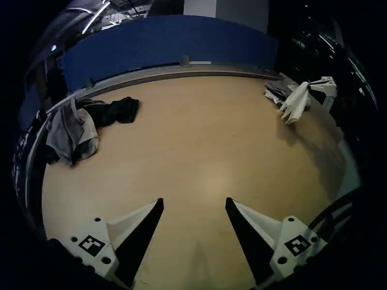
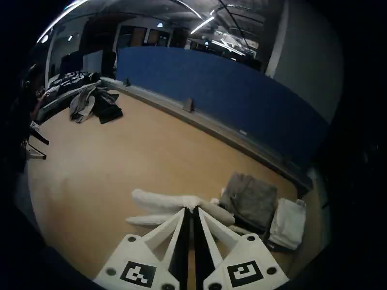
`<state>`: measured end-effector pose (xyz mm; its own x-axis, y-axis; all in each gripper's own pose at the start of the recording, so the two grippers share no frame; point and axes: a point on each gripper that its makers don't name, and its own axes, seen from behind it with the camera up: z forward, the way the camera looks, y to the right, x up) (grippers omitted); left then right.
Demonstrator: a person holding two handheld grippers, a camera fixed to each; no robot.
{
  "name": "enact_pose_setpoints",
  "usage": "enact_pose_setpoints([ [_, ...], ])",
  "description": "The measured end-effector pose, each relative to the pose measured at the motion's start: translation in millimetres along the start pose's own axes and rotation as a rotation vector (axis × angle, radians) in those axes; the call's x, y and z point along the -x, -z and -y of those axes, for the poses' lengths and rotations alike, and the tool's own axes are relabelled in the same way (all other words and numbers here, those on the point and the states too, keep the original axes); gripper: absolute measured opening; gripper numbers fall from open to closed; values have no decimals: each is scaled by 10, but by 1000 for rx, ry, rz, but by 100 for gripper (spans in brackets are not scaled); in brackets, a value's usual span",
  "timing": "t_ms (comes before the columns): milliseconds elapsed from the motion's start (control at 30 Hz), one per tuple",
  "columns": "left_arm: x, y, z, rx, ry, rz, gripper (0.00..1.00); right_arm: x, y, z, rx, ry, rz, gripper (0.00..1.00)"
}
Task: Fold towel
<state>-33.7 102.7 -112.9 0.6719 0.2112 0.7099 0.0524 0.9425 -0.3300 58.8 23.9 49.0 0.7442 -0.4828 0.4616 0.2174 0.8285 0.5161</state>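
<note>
Left gripper (image 1: 194, 203) agape | right gripper (image 2: 192, 209) pinching white towel (image 2: 155, 199); folded grey cloth (image 2: 249, 198) beside

The pale wooden surface (image 1: 203, 145) carries a grey cloth (image 1: 72, 133) heaped at its far left corner, with a dark cloth (image 1: 116, 110) touching it. Near the right edge lie a grey towel (image 2: 249, 198) and a white towel (image 2: 288, 222), both folded, with a bunched towel (image 2: 164, 200) just beside them.

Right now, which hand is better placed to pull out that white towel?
The right. The right gripper has its fingers closed on the white towel, beside a folded grey towel. The left gripper hangs open over bare table, far from that towel.
</note>
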Motion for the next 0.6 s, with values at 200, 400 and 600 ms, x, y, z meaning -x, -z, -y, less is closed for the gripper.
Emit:
enact_pose_setpoints([
  [200, 0, -6, -14, -1, -2, 2, 95, 293, 54, 28, -4, -23, 33, 4],
  [400, -7, -22, -42, 1, -5, 4, 95, 616, 116, 32, -4, -46, 74, 4],
  [600, -1, -41, -75, 3, -13, 9, 95, 941, 179, 32, 2, -62, 123, 4],
])
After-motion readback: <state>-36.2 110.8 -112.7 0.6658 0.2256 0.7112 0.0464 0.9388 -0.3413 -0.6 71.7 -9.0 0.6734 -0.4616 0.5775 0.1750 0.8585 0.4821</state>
